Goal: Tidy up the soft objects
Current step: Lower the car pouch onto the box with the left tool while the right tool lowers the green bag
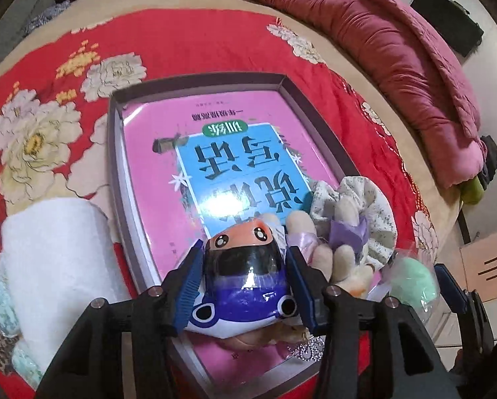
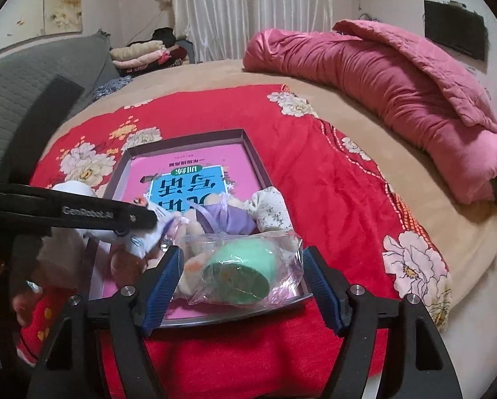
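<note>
Red floral bedding [image 1: 188, 50] carried a shallow tray [image 1: 113, 153]. Left tongs [image 1: 245, 286] pinched a toy car [image 1: 245, 276] over it for placing; right tongs [image 2: 241, 286], spread, straddled a bagged green ball [image 2: 238, 274] without pressing

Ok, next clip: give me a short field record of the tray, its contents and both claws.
surface: bed with red floral blanket
tray: grey tray, pink book lying flat inside
left claw: pads against blue and white toy car
right claw: open, either side of bagged green ball, not pressing
also in tray: plush doll in purple
beside tray: white towel
</note>
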Demonstrator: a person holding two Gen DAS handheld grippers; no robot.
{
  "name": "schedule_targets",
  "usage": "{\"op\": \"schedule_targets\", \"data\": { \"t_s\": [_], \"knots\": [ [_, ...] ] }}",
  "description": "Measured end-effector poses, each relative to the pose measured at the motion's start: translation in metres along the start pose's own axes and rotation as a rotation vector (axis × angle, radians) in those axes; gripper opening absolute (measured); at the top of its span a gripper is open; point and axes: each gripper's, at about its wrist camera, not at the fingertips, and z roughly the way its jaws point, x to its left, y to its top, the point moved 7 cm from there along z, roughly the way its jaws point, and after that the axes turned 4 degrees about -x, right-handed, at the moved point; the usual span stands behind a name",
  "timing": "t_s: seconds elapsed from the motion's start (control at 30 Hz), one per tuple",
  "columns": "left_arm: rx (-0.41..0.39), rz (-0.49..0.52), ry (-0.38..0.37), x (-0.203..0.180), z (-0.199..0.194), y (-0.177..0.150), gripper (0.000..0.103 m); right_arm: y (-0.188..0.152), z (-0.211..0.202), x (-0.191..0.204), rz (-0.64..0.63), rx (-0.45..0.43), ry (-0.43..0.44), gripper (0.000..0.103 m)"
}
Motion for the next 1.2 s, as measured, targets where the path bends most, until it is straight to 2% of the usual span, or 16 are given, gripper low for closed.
{"op": "schedule_targets", "data": {
  "t_s": [0.3, 0.67, 1.2],
  "knots": [
    [-0.015, 0.007, 0.014, -0.001, -0.005, -0.002, 0.057, 0.002, -0.004, 0.001, -0.006, -0.027, -0.008, 0.075],
    [-0.042, 0.033, 0.001, -0.008, -0.017, -0.003, 0.058, 0.006, -0.010, 0.001, -0.011, -0.070, -0.032, 0.076],
    [-0.087, 0.047, 0.036, -0.008, -0.033, -0.003, 0.061, 0.004, -0.009, -0.007, 0.013, -0.061, -0.067, 0.076]
  ]
}}
